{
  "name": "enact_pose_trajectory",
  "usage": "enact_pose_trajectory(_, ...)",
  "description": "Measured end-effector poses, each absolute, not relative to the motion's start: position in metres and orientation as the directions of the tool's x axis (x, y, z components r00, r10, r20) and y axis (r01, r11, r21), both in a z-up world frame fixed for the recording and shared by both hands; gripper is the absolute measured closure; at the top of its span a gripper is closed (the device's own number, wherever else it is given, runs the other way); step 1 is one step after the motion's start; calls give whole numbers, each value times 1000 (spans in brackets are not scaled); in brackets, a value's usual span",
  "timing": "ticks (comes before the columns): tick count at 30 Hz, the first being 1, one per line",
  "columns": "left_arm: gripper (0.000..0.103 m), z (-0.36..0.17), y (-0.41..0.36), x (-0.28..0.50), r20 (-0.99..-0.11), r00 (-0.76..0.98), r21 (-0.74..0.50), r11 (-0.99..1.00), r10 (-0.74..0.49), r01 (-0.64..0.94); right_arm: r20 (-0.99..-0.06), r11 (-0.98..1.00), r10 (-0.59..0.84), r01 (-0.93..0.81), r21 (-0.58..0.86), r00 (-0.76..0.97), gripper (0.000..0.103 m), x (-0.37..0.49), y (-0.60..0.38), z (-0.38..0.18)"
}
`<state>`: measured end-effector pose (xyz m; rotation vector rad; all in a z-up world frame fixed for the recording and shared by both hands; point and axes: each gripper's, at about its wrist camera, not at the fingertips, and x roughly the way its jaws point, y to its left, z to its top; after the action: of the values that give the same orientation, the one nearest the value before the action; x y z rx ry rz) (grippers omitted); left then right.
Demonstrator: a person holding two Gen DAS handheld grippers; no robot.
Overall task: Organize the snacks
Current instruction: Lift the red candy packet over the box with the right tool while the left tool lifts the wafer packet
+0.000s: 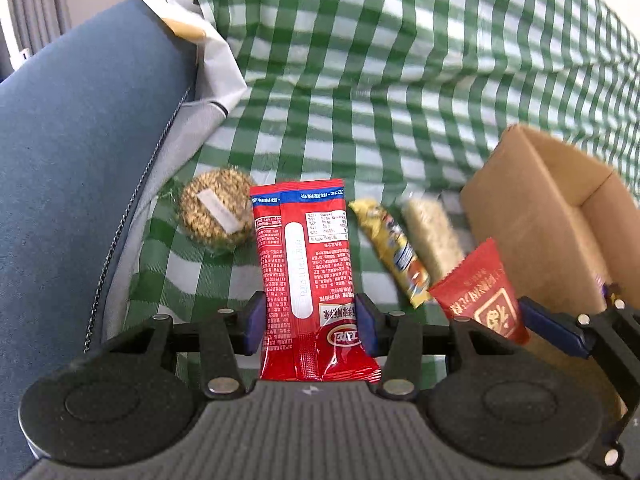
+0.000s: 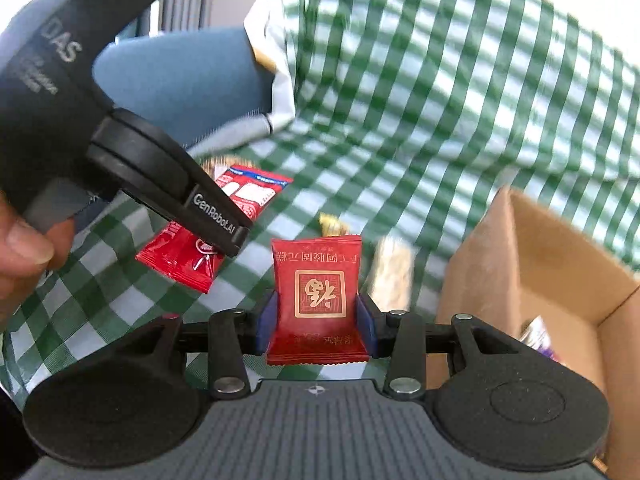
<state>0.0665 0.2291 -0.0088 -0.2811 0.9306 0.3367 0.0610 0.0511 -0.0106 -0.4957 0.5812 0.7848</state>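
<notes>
Left hand-held gripper (image 1: 310,326) clamped on a long red snack packet (image 1: 304,272), long axis running straight out along the fingers. Right hand-held gripper (image 2: 316,326) clamped on a small dark-red square sachet (image 2: 317,292), held upright.

Open cardboard box (image 2: 520,264) lies to the right of both grippers; right one nearer, so it likely drops first.

Left of the box: clear-wrapped grain bar (image 1: 432,232), yellow bar (image 1: 394,252), round seed cake (image 1: 214,210), on green-checked cloth (image 1: 360,80). Blue cushion (image 1: 80,140) farther left.

The left gripper (image 1: 310,320) points steeply down, its jaws clamped on a long red packet (image 1: 306,264). The right gripper (image 2: 316,320) pinches a small red packet (image 2: 318,292). A hand (image 2: 20,256) grips the left tool.
</notes>
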Motion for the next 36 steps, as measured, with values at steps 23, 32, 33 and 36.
enact_pose_trajectory(23, 52, 30, 193, 77, -623, 774, -209, 930, 113, -304, -362, 818, 472, -553, -160, 804, 59, 91, -39, 54)
enact_pose_trajectory(32, 52, 38, 158, 83, -569, 821, -213, 957, 41, -195, -349, 893, 387, -441, -89, 854, 59, 117, -91, 59)
enact_pose_trajectory(33, 52, 38, 154, 82, -565, 824, -212, 959, 34, -185, -350, 898, 377, -431, -88, 857, 59, 120, -96, 58)
enact_pose_trajectory(36, 52, 38, 143, 84, -552, 834, -212, 965, 12, -154, -354, 911, 353, -404, -81, 866, 59, 125, -110, 57)
